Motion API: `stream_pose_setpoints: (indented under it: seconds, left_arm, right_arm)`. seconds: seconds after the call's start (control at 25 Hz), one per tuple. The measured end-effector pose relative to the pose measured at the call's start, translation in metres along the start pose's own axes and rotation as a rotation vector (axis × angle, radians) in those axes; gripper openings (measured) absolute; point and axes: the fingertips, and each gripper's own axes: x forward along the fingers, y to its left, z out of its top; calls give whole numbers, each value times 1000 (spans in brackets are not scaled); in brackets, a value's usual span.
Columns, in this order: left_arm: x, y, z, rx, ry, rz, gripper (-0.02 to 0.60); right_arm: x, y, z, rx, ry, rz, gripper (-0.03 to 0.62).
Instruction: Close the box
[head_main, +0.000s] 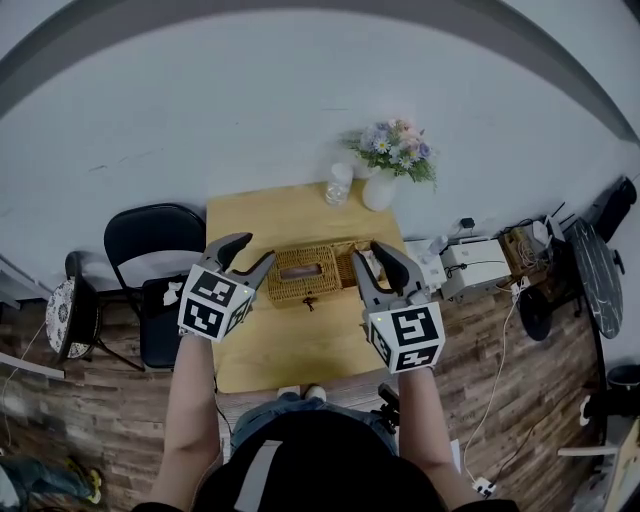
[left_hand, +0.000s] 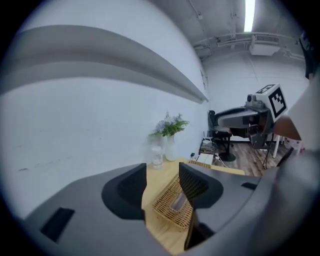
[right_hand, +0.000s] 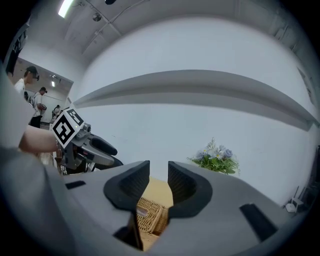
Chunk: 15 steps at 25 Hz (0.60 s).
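A woven wicker box (head_main: 303, 273) with a slot in its top lies across the middle of the wooden table (head_main: 262, 214). A wicker flap (head_main: 346, 264) stands at its right end. My left gripper (head_main: 243, 262) hovers over the box's left end, open with nothing between its fingers. Over the right end my right gripper (head_main: 378, 262) is likewise open and empty. In the left gripper view the box (left_hand: 172, 207) shows below the spread jaws of the left gripper (left_hand: 162, 182). The right gripper view has the box (right_hand: 150, 216) under the narrower gap of the right gripper (right_hand: 159, 180).
A white vase of flowers (head_main: 381, 186) and a glass jar (head_main: 340, 184) stand at the table's far edge by the wall. A black chair (head_main: 150, 250) is to the left. White equipment and cables (head_main: 470, 266) lie on the floor to the right.
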Motion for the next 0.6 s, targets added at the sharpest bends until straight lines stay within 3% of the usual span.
stream_pose_setpoints:
  seconds: [0.32,0.44,0.52,0.6]
  left_arm:
    - [-49,3,49,-75,-272,149,195]
    - [-60,4,66,-67,-347,178,179]
    - [-66,5,78,-37,-390,214,127]
    - [-70,6,85,-13,-420,250,12]
  right_arm:
    - [-7,-3,17,-8,-30,-14,123]
    - [-10,-4,23,-1,-48,-28,88]
    - [-11,-5,28,10,-65,-34,44]
    - [-13,-7,32,12,-79,-35,17]
